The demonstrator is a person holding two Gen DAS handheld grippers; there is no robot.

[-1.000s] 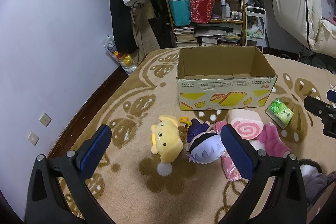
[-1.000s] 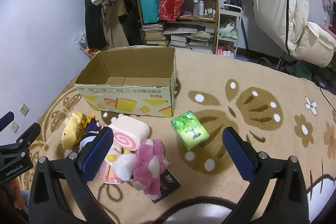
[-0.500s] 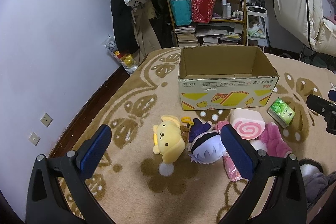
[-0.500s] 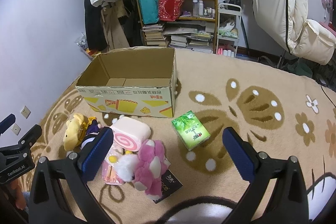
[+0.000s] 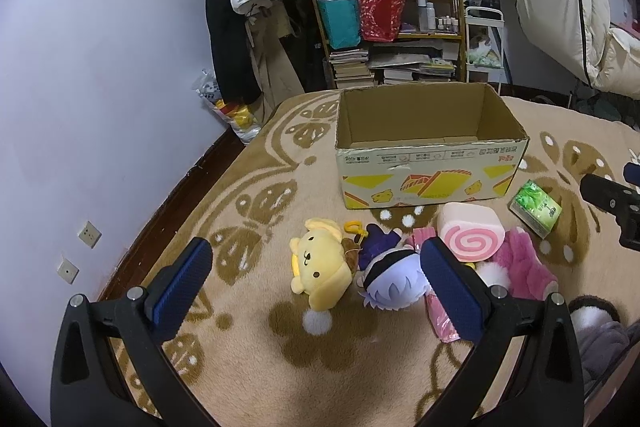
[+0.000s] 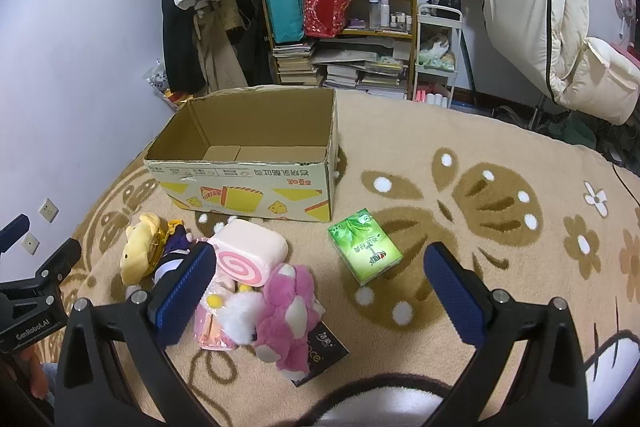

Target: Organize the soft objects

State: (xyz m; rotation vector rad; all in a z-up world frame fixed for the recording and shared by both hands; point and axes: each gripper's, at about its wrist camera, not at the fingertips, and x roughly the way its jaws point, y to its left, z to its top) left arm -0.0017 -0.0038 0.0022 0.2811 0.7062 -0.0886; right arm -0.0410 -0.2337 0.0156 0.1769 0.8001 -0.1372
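Two black grippers, each with a pair of angled arms ending in dark blue ribbed pads: left gripper (image 5: 316,283) across the bottom of the left wrist view, right gripper (image 6: 318,287) across the bottom of the right wrist view. Silver round screws on the arm joints, triangular cut-outs lower down the black frames. At the lower left edge of the right wrist view, white "GenRobot.AI" lettering on the side of the left gripper's black body.
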